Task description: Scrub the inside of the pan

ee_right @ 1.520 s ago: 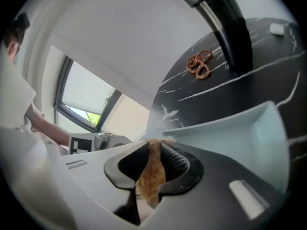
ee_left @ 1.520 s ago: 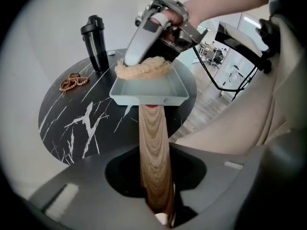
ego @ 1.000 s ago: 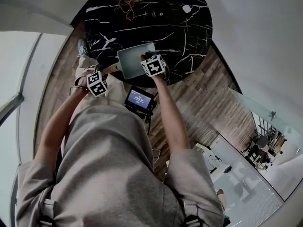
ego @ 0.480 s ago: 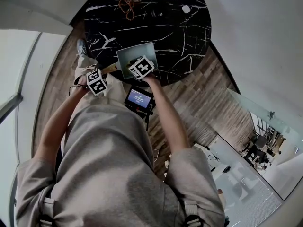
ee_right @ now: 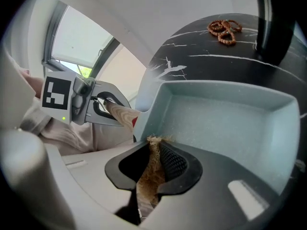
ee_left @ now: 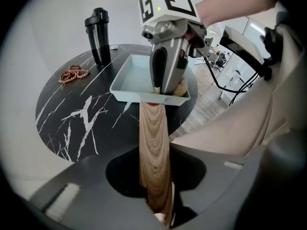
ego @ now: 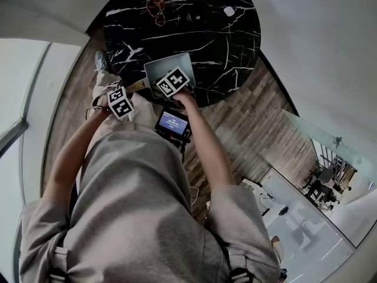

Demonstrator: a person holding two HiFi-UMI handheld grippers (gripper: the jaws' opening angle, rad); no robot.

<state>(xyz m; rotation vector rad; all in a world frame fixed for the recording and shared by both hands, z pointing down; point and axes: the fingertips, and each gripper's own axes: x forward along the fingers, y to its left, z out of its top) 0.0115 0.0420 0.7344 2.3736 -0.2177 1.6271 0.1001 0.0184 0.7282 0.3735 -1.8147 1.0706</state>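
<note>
Where the head view looks down, the square, pale-grey pan sits at the near edge of the black, white-veined table, upper centre of the frame. The left tool meets its handle at lower left, and the right tool is over its inside. Below them a small screen carries writing too small to read. Beads lie at the top.

Left gripper view: the left tool is clenched on the wood-grain handle. A black bottle stands at upper left.

Right gripper view: the right tool grasps a brown fibrous scrubber at the pan's near wall. The pan floor looks matte.
</note>
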